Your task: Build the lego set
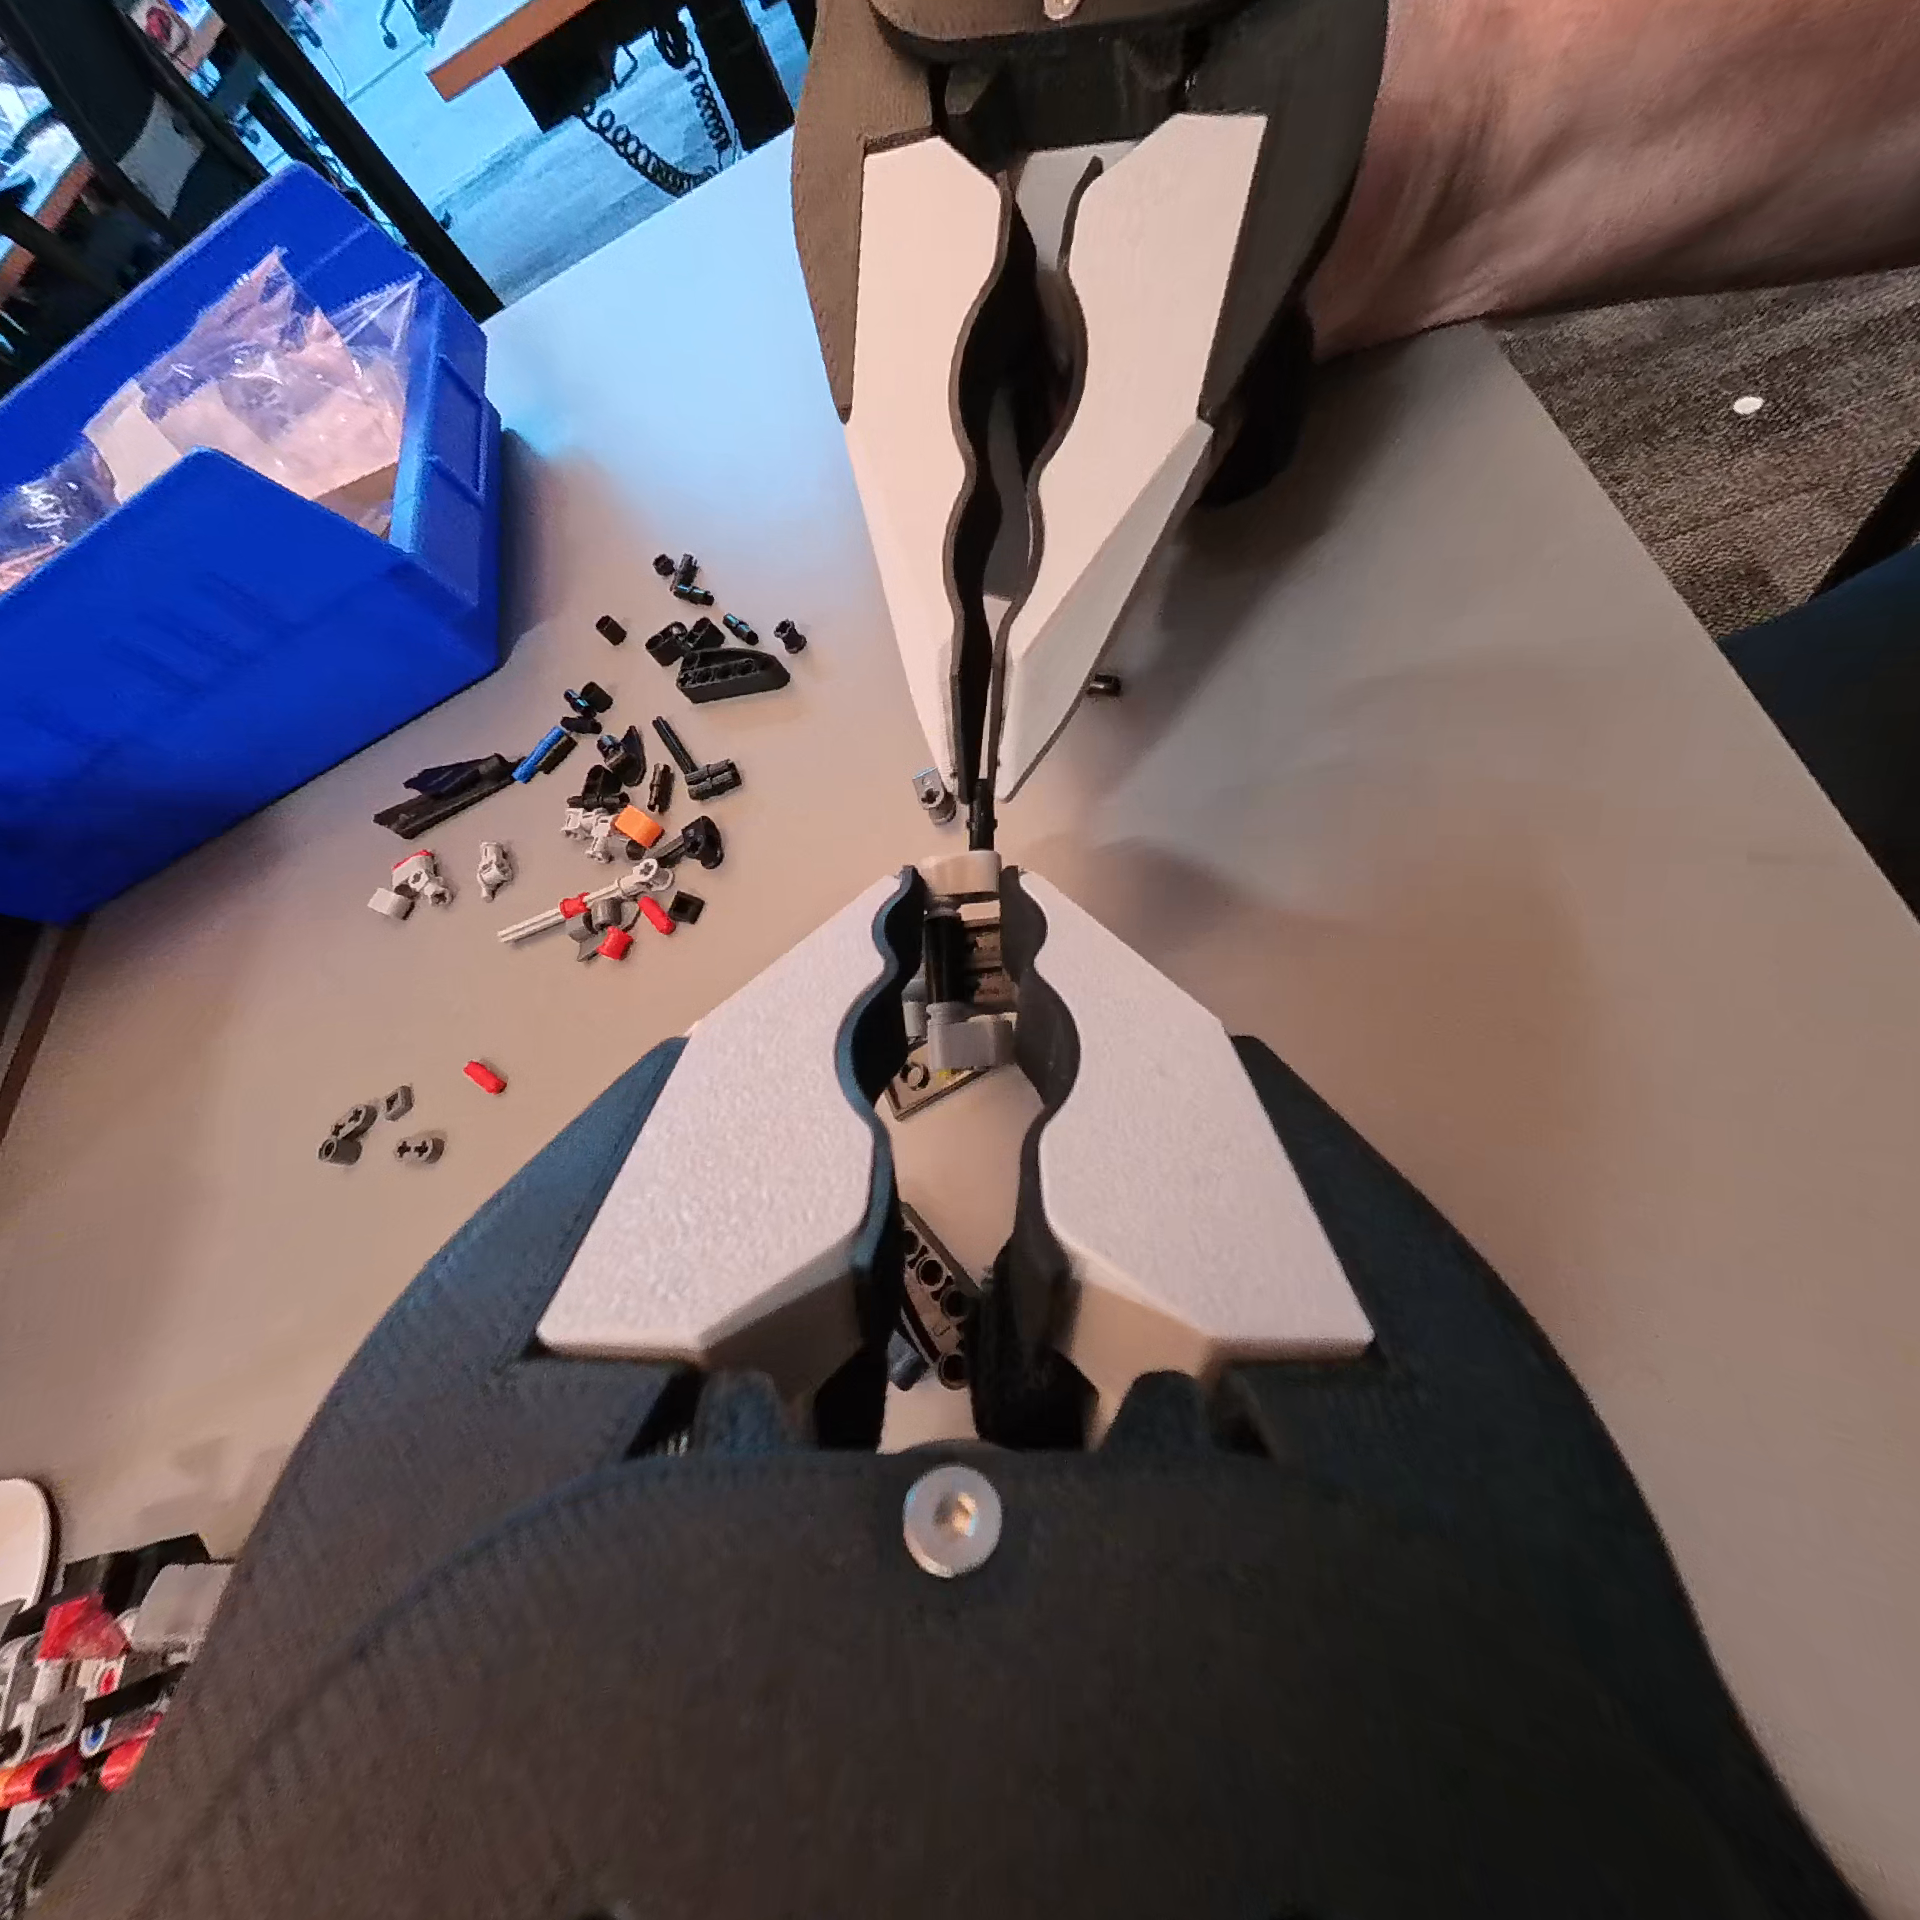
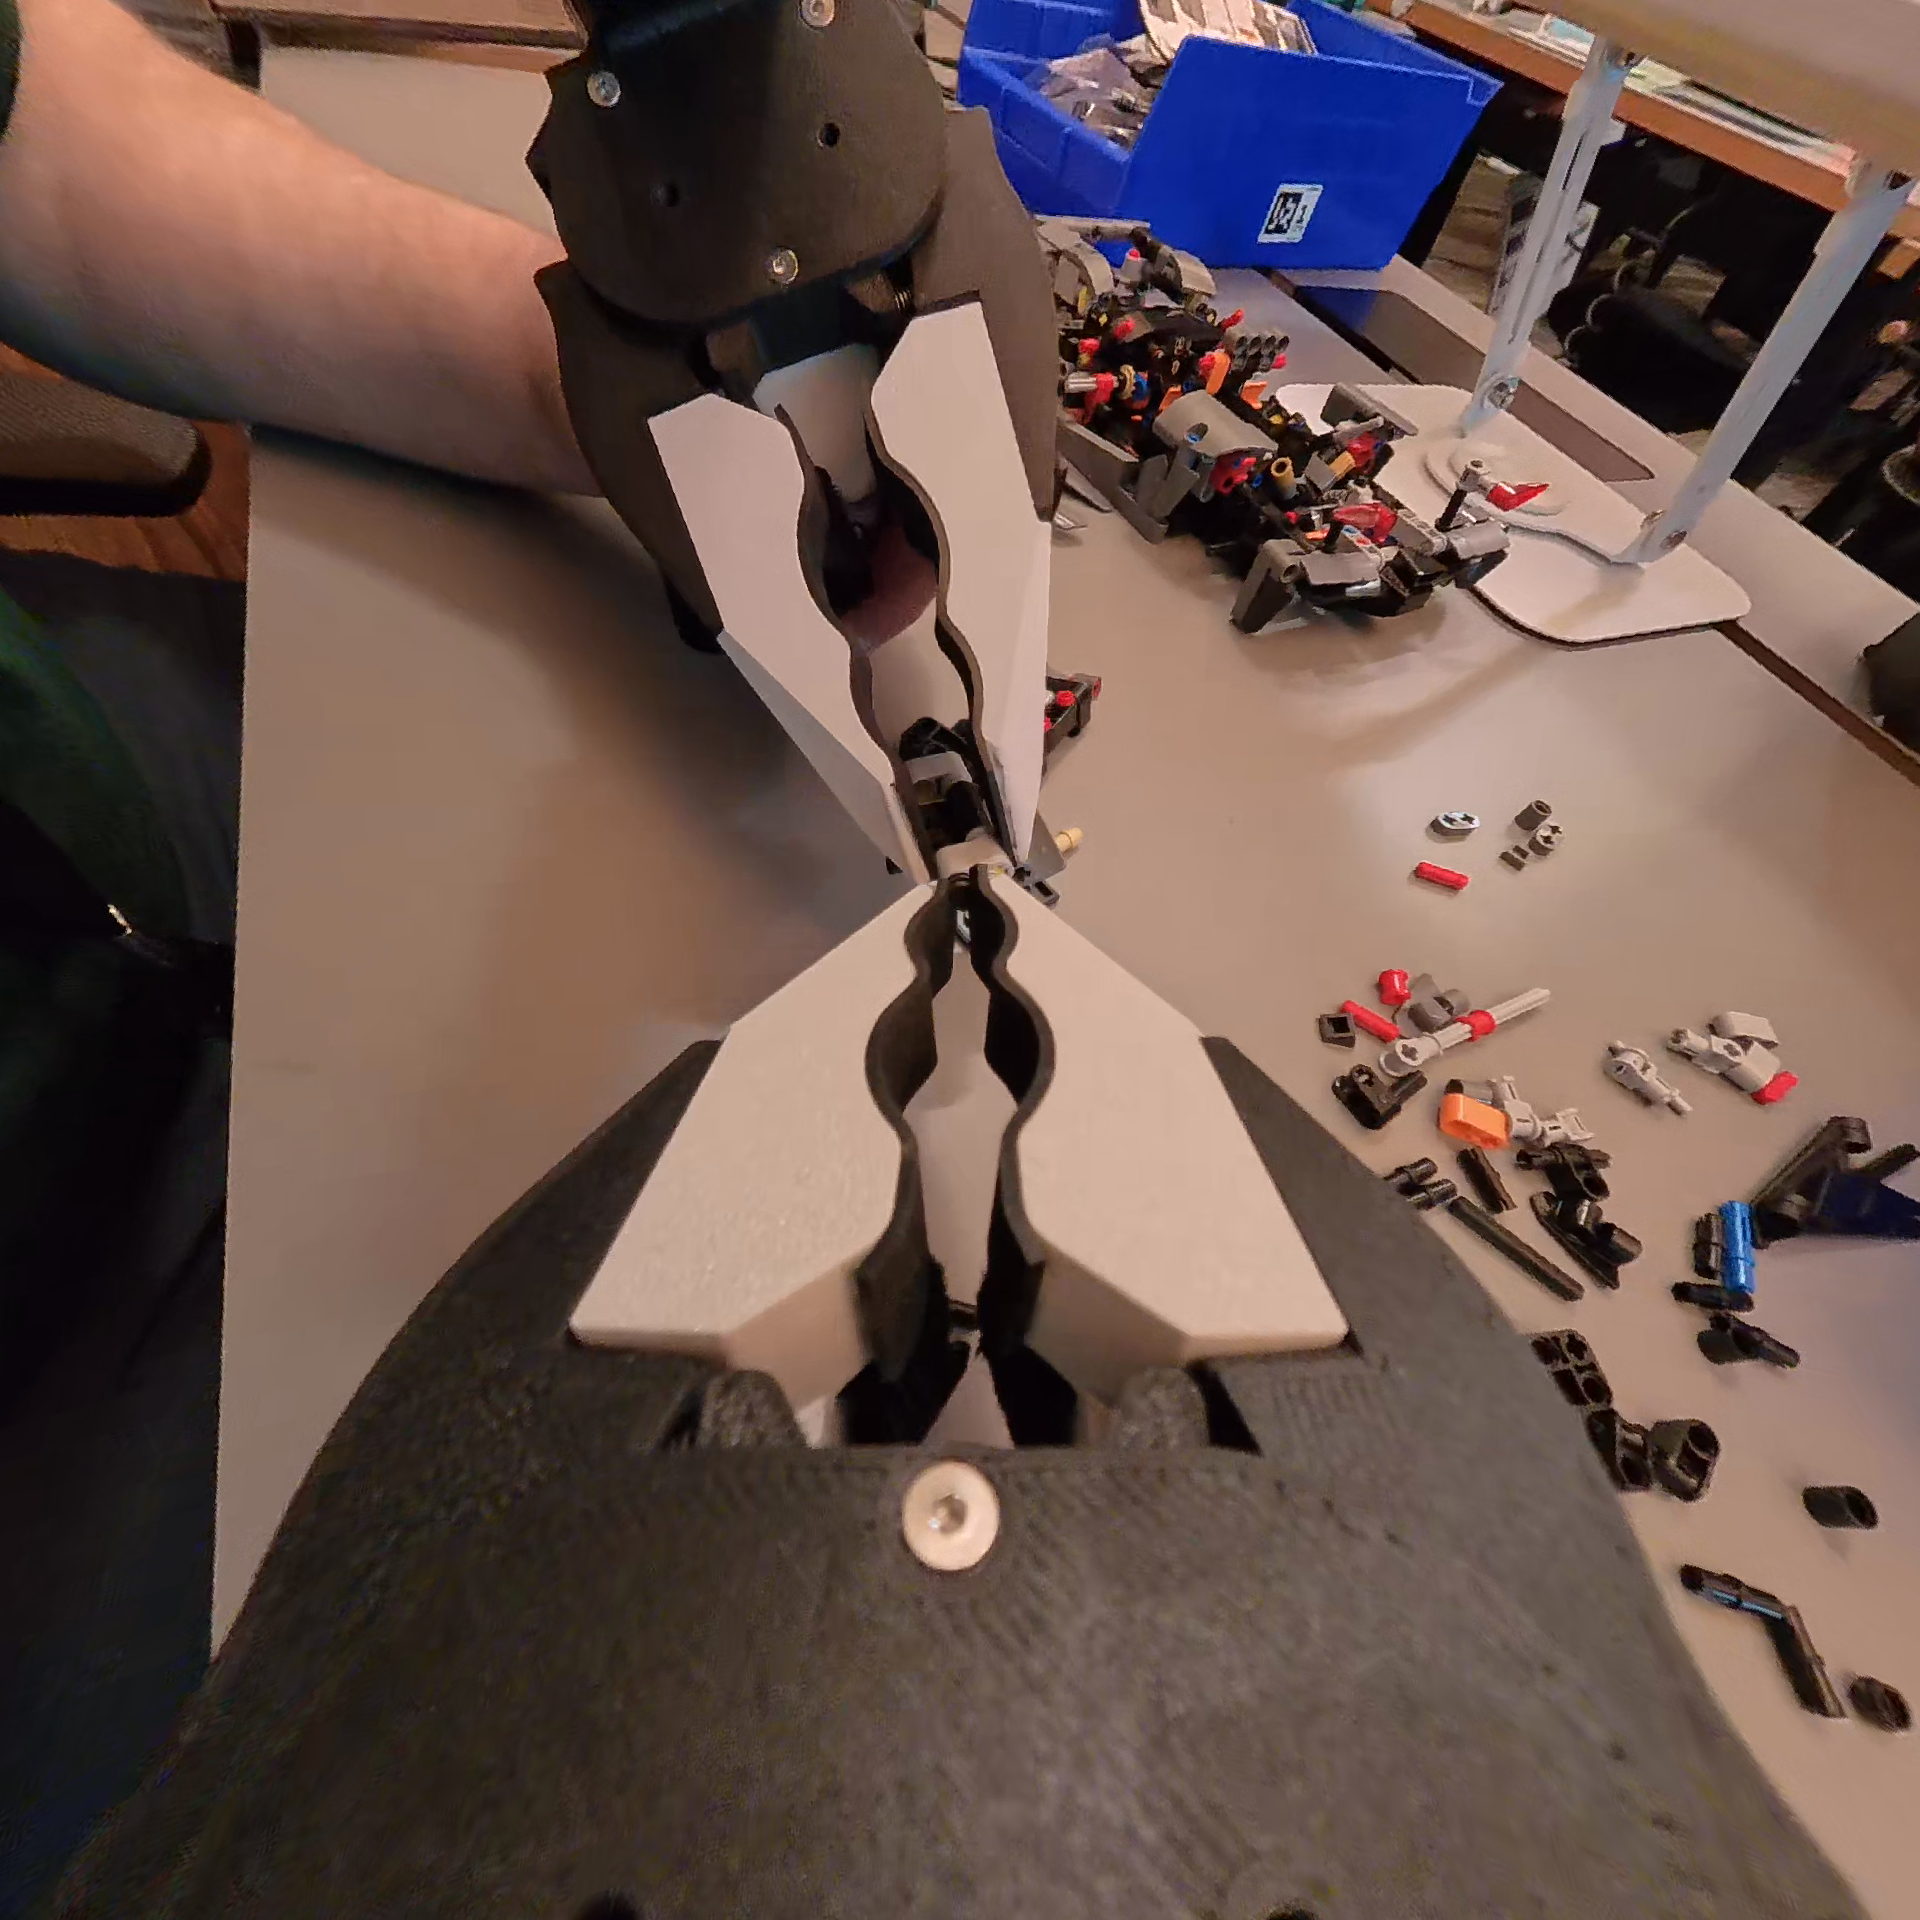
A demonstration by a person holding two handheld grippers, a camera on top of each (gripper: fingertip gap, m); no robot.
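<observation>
A white sticker (image 2: 1291, 213) printed with a black square-patterned code stands on the front wall of the blue plastic storage bin (image 2: 1351, 156) at the far end of the grey bench (image 2: 1299, 748), seen from the right wrist view. Its small markings are too fine to read. No other lettering, brand, number or sign is legible in either view.

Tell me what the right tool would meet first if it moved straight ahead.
Probably the small assembly held in the left tool, just beyond the right tool tips; its black pin already points there.
</observation>
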